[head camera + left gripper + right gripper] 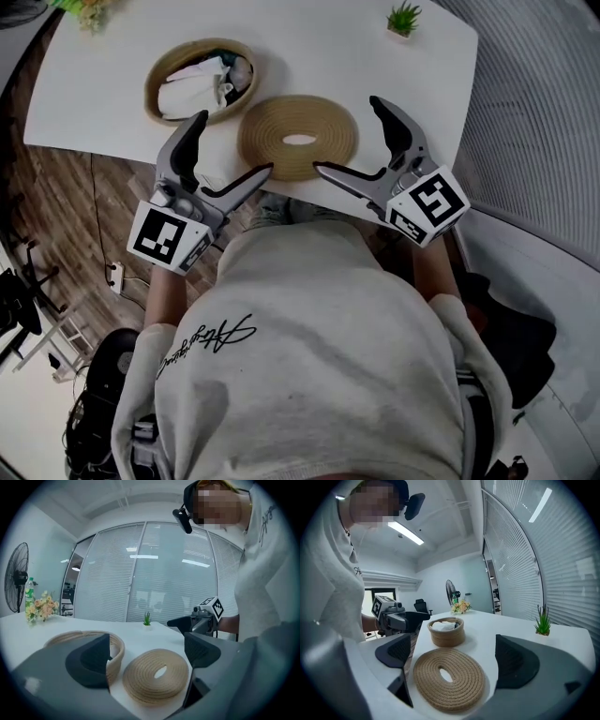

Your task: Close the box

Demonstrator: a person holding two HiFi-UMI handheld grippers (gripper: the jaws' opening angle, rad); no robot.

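A round woven rope basket (156, 77) with white cloth inside stands open on the white table (328, 47). Its flat rope lid (298, 136), with an oval hole in the middle, lies to the basket's right near the table's front edge. My left gripper (234, 143) is open just left of the lid, and my right gripper (347, 135) is open just right of it. Neither holds anything. The left gripper view has the lid (157, 674) ahead between the jaws and the basket (117, 651) at left. The right gripper view shows lid (450, 679) and basket (446, 637) behind it.
A small potted plant (403, 19) stands at the table's far right corner, and flowers (89, 11) at the far left. The table's front edge runs just under both grippers. A standing fan (451, 592) and office chair are beyond the table.
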